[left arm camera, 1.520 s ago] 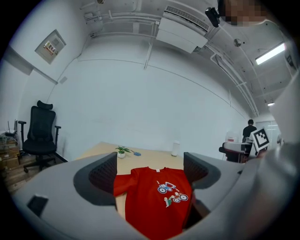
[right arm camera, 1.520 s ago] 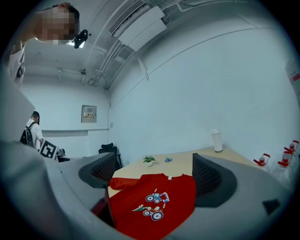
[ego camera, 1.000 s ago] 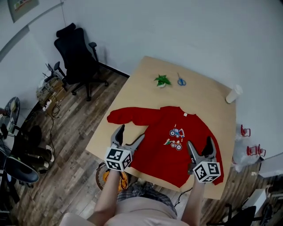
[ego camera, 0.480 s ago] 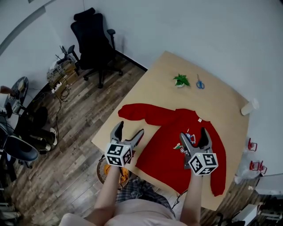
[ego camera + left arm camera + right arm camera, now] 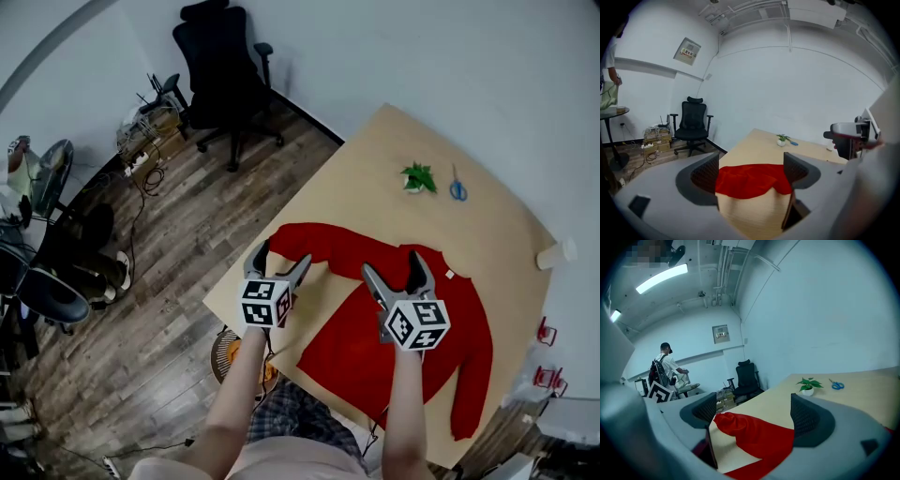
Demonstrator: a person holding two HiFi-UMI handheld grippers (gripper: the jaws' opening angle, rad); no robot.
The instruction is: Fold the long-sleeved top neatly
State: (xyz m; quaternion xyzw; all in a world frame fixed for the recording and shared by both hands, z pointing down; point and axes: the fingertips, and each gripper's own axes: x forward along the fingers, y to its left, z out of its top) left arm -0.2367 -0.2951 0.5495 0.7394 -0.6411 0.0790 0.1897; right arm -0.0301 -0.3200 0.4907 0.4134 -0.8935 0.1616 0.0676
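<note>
A red long-sleeved top point(image 5: 375, 323) lies flat, print side up, on the pale wooden table point(image 5: 375, 183), with one sleeve point(image 5: 314, 239) stretched toward the table's left edge. My left gripper point(image 5: 283, 255) hovers open over that sleeve's cuff end. In the left gripper view the cuff point(image 5: 749, 180) shows between the empty jaws of the left gripper point(image 5: 750, 171). My right gripper point(image 5: 392, 264) is open above the sleeve near the shoulder. The right gripper view shows the sleeve point(image 5: 754, 432) below the right gripper point(image 5: 752, 411), whose jaws hold nothing.
A small potted plant point(image 5: 417, 176), blue scissors point(image 5: 457, 190) and a white cup point(image 5: 555, 254) stand toward the table's far side. A black office chair point(image 5: 225, 75) is on the wood floor beyond the left edge. A basket point(image 5: 230, 354) sits under the near corner.
Both grippers have moved from the top's hem toward its left sleeve, staying open. The head view has swung left, so the table sits further right.
</note>
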